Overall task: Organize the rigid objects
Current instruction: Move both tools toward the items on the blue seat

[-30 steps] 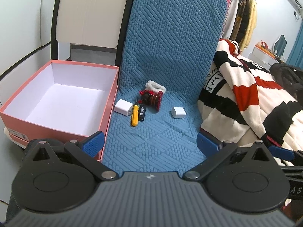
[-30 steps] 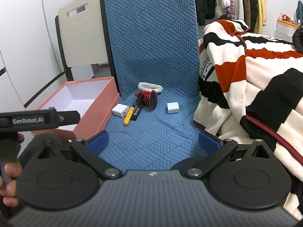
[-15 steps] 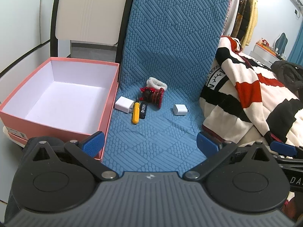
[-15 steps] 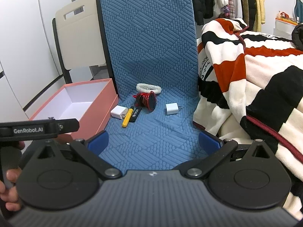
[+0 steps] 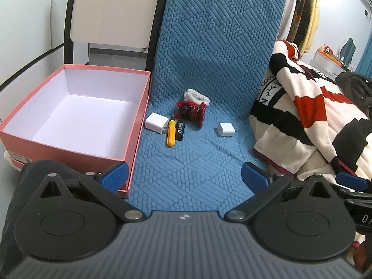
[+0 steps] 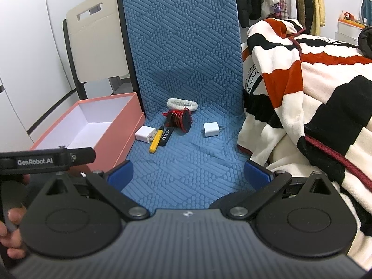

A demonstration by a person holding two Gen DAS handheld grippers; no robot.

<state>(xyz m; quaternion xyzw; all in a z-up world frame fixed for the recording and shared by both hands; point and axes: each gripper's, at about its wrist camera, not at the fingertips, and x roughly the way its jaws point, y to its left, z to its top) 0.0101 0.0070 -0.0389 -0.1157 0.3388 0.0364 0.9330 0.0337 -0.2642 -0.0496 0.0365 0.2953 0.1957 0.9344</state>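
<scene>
- While both claws hang low over the near edge of the textured blue quilted mat (image 5: 200,162), the left gripper (image 5: 184,174) has its blue-padded jaws spread wide with nothing between them — and the right gripper (image 6: 189,173) is likewise wide apart and empty.
- Ahead of both, toward the mat's far edge where it bends up the chair back, lies the cluster to be sorted: a white cube charger (image 5: 156,123) nearest the mat's left edge, a yellow-handled screwdriver (image 5: 171,136) touching a black flat stick (image 5: 180,130), a red-and-black coiled spool (image 5: 194,114), and a fluffy white band (image 5: 196,96) behind it.
- A second white plug charger (image 6: 211,129) sits apart, toward the mat's right edge.
- An open pink cardboard box with a white inside (image 5: 76,114) stands against the mat's left edge, holding nothing.
- Likely the turning point: the screwdriver's long axis runs nearly straight away from the claws, so jaws as now aligned would straddle it across its width. Left claw looks nearer it and the box — right claw nearer the lone charger.
- Beside the mat's right edge is a striped red, black and cream blanket (image 6: 302,88).
</scene>
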